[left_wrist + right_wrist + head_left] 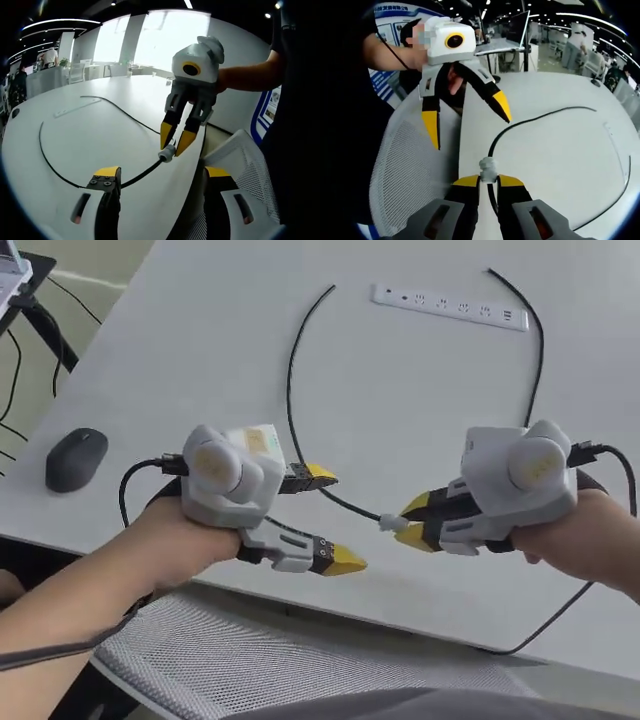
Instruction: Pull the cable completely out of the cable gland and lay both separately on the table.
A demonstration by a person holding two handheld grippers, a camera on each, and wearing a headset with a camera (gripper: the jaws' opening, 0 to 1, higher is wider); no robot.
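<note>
White table in front of you, with the grey mesh chair at its near edge below your arms.

Black cable lies flat on the tabletop. It runs in one long curve from near your right hand out toward the far side and ends short of the white power strip, which lies well apart from it.

Your left gripper hovers over the near edge of the table. Its jaws are spread wide and hold nothing. In its own view the two yellow tips stand far apart, with the cable crossing the table ahead of them, and no pad touches it.

Your right gripper faces the left one, tip toward tip, near but apart. Its jaws are drawn in to a narrow gap and the very tips pinch the back end of the cable gland.

Dark mouse sits well off to your left on the table.

Cable gland is small and white, just off the table near its front edge, sticking out past the right gripper's fingertips. The cable passes through it: the long run leaves its front, and a short dark length shows behind it between the jaws.
</note>
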